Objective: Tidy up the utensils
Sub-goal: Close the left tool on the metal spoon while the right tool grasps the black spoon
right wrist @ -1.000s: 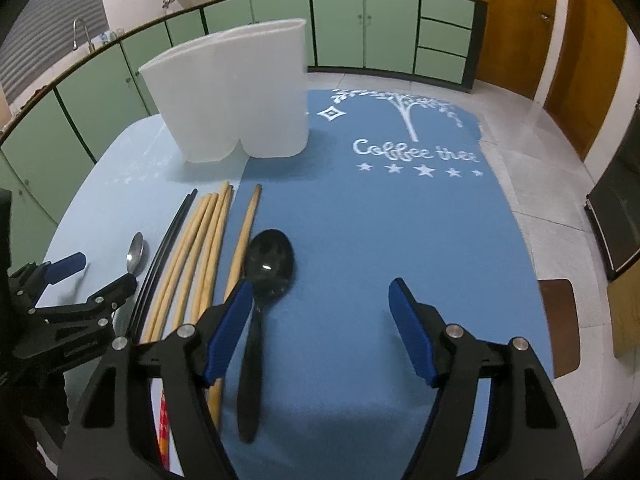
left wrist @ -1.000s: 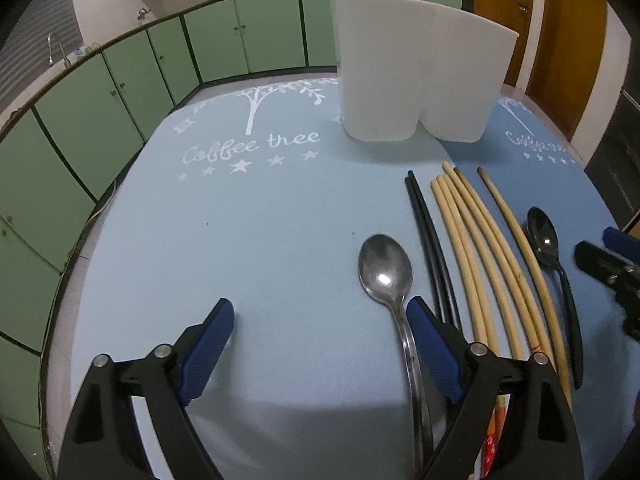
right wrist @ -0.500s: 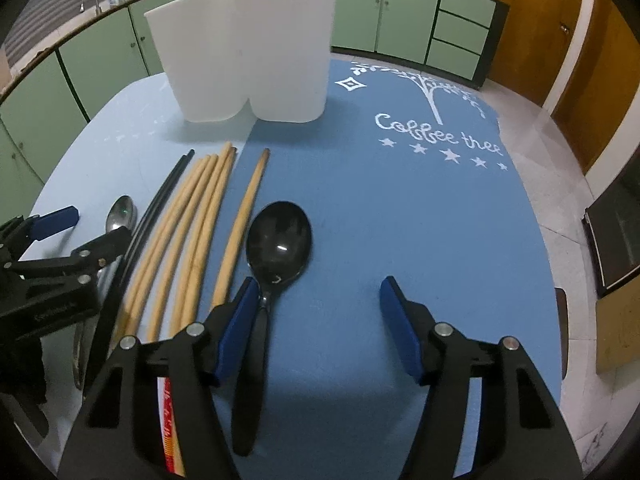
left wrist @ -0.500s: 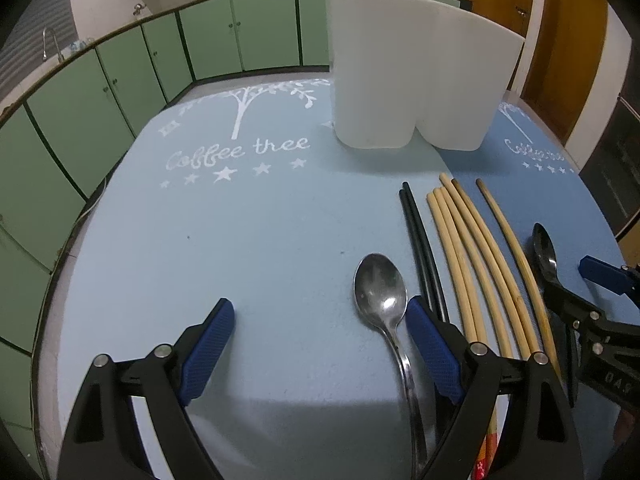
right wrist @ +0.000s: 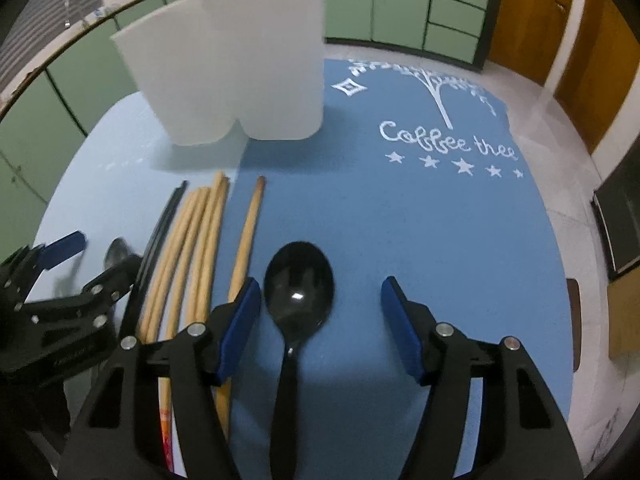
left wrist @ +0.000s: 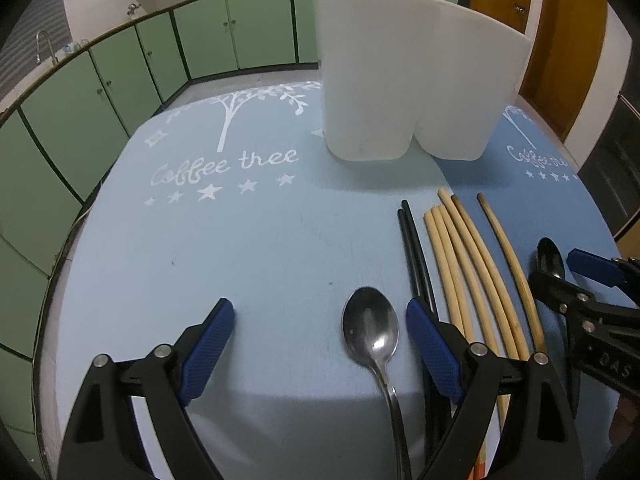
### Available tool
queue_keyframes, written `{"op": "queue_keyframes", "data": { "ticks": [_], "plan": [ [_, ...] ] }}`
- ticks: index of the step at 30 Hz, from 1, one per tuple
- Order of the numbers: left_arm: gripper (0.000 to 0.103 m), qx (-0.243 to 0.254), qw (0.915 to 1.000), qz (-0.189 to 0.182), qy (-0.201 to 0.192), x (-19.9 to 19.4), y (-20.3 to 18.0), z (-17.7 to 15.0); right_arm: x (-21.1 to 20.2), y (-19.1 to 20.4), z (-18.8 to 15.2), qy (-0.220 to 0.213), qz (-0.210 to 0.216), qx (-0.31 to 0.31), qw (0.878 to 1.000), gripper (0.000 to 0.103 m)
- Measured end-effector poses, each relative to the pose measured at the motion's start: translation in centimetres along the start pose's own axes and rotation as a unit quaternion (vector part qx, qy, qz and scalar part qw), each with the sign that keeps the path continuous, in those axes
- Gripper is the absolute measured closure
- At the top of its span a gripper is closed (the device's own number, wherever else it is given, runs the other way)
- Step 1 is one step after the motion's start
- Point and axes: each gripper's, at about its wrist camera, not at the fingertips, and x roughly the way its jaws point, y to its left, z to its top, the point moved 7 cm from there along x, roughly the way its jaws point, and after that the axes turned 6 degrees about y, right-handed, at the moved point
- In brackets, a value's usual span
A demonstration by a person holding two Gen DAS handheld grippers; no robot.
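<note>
A white two-lobed utensil holder (left wrist: 412, 80) (right wrist: 236, 68) stands upright at the back of the blue mat. In front of it lie a steel spoon (left wrist: 374, 332), black chopsticks (left wrist: 414, 252) (right wrist: 162, 220), several wooden chopsticks (left wrist: 464, 264) (right wrist: 200, 240) and a black spoon (right wrist: 298, 284) (left wrist: 551, 258). My left gripper (left wrist: 320, 344) is open, low over the mat, with the steel spoon's bowl just inside its right finger. My right gripper (right wrist: 322, 320) is open, and the black spoon's bowl lies between its fingers, close to the left one.
The mat (left wrist: 240, 240) (right wrist: 420, 220) covers a round table with "Coffee tree" print. Green cabinets (left wrist: 120, 80) curve behind. Wooden doors (right wrist: 580, 52) stand at the right. Each gripper shows in the other's view, the right one (left wrist: 592, 292) and the left one (right wrist: 60, 280).
Both grippers have moved forward and lower toward the utensils. The black spoon's bowl now lies between the right fingers; the steel spoon sits nearer the left gripper's right finger.
</note>
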Motion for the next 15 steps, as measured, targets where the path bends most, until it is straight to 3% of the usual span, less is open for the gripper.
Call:
{"op": "queue_keyframes", "data": {
  "ticks": [3,5,7,9,10,11,12,15],
  "plan": [
    [0.017,-0.003,1.0000,-0.002,0.004,0.1,0.0,0.0,0.2,0.0,0.3,0.005,0.002,0.007,1.000,0.040],
    [0.021,-0.006,0.9999,-0.006,0.005,0.1,-0.1,0.0,0.2,0.0,0.3,0.006,-0.001,0.010,1.000,0.045],
    [0.029,-0.005,0.9999,-0.013,0.003,-0.1,-0.4,-0.2,0.2,-0.1,0.4,0.007,-0.002,0.010,1.000,0.057],
    [0.050,0.001,0.9999,-0.015,-0.003,-0.5,-0.8,-0.2,0.2,-0.3,0.6,0.006,0.005,0.014,1.000,0.069],
    [0.055,0.003,0.9999,-0.015,-0.006,-0.6,-1.0,-0.2,0.2,-0.5,0.6,0.008,0.012,0.018,1.000,0.070],
    [0.069,0.006,0.9998,-0.019,-0.008,-0.7,-1.2,-0.1,0.1,-0.6,0.6,0.008,0.018,0.020,1.000,0.070],
    [0.075,0.005,0.9996,-0.027,-0.008,-0.9,-1.2,-0.2,0.0,-0.8,0.6,0.008,0.025,0.022,0.999,0.070],
    [0.075,-0.002,0.9989,-0.045,-0.014,-1.1,-1.1,-0.3,-0.9,-0.9,0.4,-0.007,0.049,0.025,0.998,0.070]
  ]
}}
